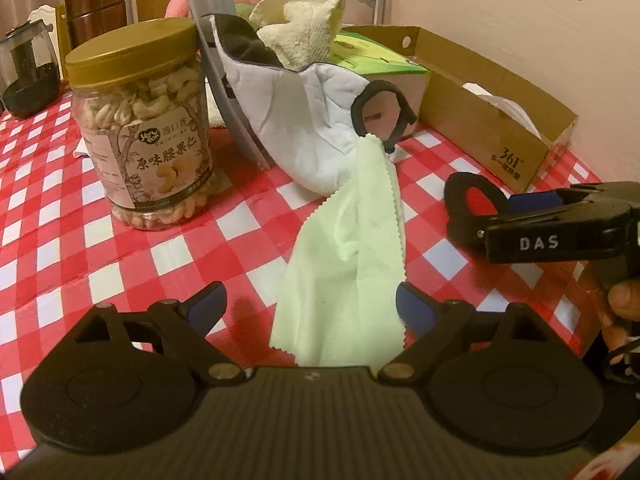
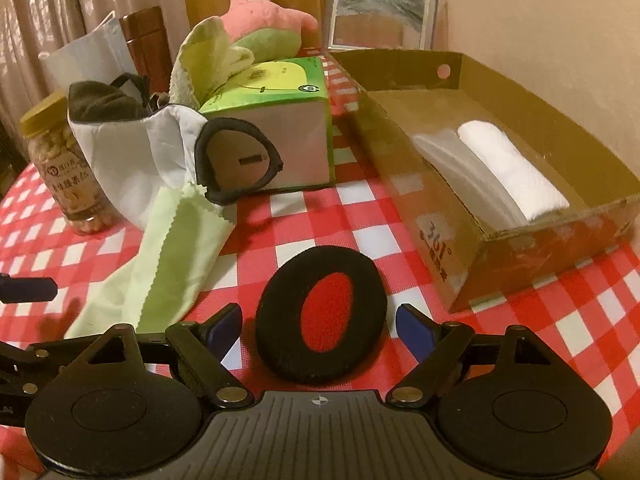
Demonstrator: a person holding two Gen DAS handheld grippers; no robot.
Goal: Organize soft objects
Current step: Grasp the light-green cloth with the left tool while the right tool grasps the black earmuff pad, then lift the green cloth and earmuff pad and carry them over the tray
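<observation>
A pale green cloth (image 1: 352, 264) lies on the checked table between the fingers of my open left gripper (image 1: 310, 306); it also shows in the right wrist view (image 2: 160, 264). A black foam ear pad (image 2: 320, 314) lies flat between the fingers of my open right gripper (image 2: 318, 326), untouched; it also shows in the left wrist view (image 1: 472, 204). A white quilted mask with black loops (image 1: 296, 120) leans behind the cloth. A cardboard box (image 2: 472, 240) holds a rolled white towel (image 2: 508, 178).
A cashew jar (image 1: 148, 128) stands at the left. A green tissue box (image 2: 280, 132) carries a cream towel (image 1: 308, 36), with a pink plush star (image 2: 264, 12) behind. A dark glass pot (image 1: 28, 76) sits far left.
</observation>
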